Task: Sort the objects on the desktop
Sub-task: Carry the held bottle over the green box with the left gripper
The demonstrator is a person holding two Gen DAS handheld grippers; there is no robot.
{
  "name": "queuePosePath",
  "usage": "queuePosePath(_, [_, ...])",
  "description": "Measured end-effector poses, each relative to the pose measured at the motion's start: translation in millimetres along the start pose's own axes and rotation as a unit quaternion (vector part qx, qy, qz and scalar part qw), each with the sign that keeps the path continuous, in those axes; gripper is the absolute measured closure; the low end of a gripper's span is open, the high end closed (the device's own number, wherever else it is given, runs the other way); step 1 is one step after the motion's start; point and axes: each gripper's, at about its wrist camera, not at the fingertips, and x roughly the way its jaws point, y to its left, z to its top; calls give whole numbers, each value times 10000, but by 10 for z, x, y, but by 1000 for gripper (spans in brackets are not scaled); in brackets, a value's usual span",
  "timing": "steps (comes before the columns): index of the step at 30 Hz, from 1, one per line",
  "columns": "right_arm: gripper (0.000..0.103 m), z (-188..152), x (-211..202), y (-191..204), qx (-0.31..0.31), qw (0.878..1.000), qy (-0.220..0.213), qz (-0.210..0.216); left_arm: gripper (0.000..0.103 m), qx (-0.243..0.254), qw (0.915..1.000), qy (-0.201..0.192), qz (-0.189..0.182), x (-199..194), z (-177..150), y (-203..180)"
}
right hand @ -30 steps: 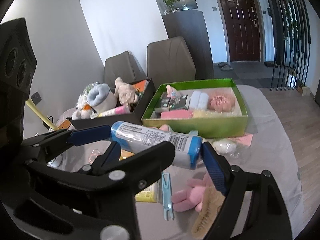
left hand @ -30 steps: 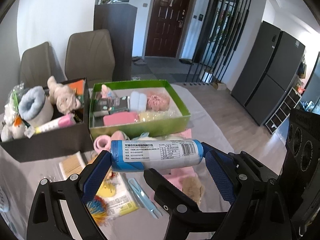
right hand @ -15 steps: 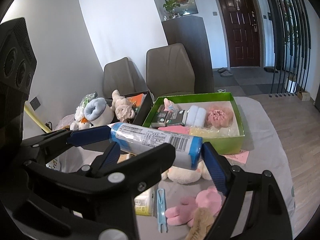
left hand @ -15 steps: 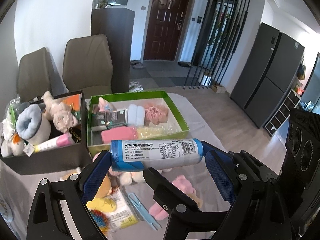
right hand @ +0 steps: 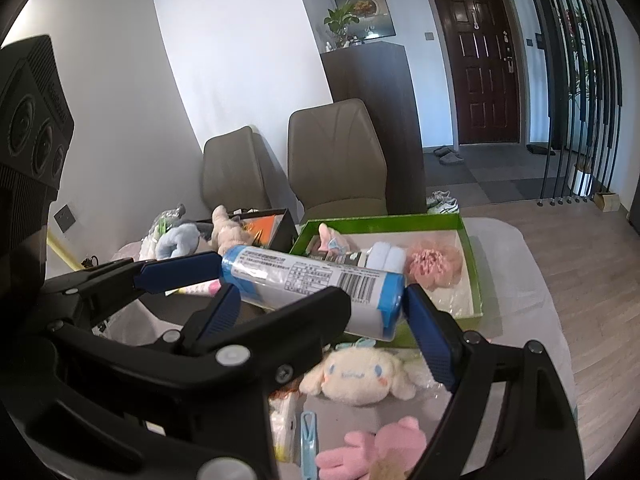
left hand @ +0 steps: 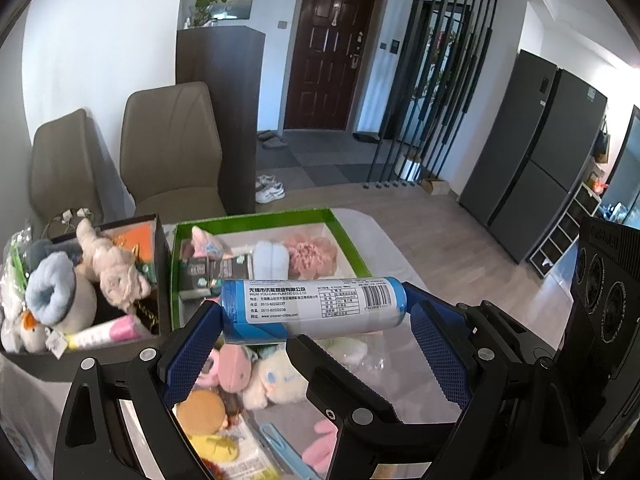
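Note:
A blue roll of plastic bags (left hand: 312,307) with a white printed label is held lengthwise in the air. My left gripper (left hand: 314,336) and my right gripper (right hand: 316,292) are both shut on it, each with a blue pad at each end; the roll also shows in the right wrist view (right hand: 312,286). It hangs above the near edge of the green box (left hand: 256,217), which holds a pink scrunchie (left hand: 314,250), white rolls and small cartons. A black box (left hand: 156,240) to the left is full of plush toys.
Loose on the grey table below lie a white plush dog (right hand: 356,372), a pink plush (right hand: 376,448), a blue clip (right hand: 308,436) and a yellow-orange toy (left hand: 204,420). Two brown chairs (left hand: 172,144) stand behind the boxes. The table's right edge drops to a wooden floor.
Both grippers have risen and drawn back with the roll held between them. The boxes now sit lower and farther in view, and more loose toys show beneath.

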Motion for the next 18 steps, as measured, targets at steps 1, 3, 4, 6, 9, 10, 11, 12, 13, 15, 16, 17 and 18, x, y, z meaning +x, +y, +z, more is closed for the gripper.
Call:
queuePosePath(1, [18, 25, 13, -12, -8, 10000, -6, -9, 8, 3, 10000, -5, -9, 13, 23, 5])
queuePosePath(3, [18, 63, 35, -40, -12, 10000, -10, -27, 8, 8, 10000, -15, -26, 45, 68, 10])
queuePosePath(4, [18, 84, 49, -56, -16, 10000, -12, -35, 8, 16, 10000, -19, -32, 61, 86, 11])
queuePosePath(6, [18, 124, 81, -86, -21, 10000, -12, -50, 8, 9, 10000, -25, -53, 94, 128, 10])
queuePosePath(9, [18, 189, 143, -139, -27, 10000, -4, -71, 8, 5, 10000, -42, -77, 161, 196, 10])
queuePosePath(10, [18, 210, 167, -158, -32, 10000, -7, -81, 8, -1, 10000, -43, -88, 186, 213, 14])
queuePosePath(11, [18, 228, 191, -172, -35, 10000, -8, -89, 8, -9, 9999, -47, -99, 210, 231, 18])
queuePosePath(12, [18, 245, 223, -197, -33, 9999, -6, -100, 8, -29, 9999, -44, -114, 249, 253, 28])
queuePosePath(13, [18, 253, 254, -208, -32, 9999, 6, -104, 8, -47, 9999, -35, -121, 278, 269, 34])
queuePosePath(15, [18, 278, 317, -244, -29, 9999, 40, -115, 8, -75, 9999, -27, -139, 339, 296, 49])
queuePosePath(16, [18, 292, 348, -264, -29, 9999, 42, -120, 8, -85, 9999, -24, -142, 359, 316, 60])
queuePosePath(17, [18, 305, 380, -282, -26, 9999, 46, -114, 8, -96, 9999, -24, -136, 385, 337, 69])
queuePosePath(18, [18, 306, 402, -289, -25, 9999, 55, -103, 8, -104, 9999, -31, -124, 417, 363, 78])
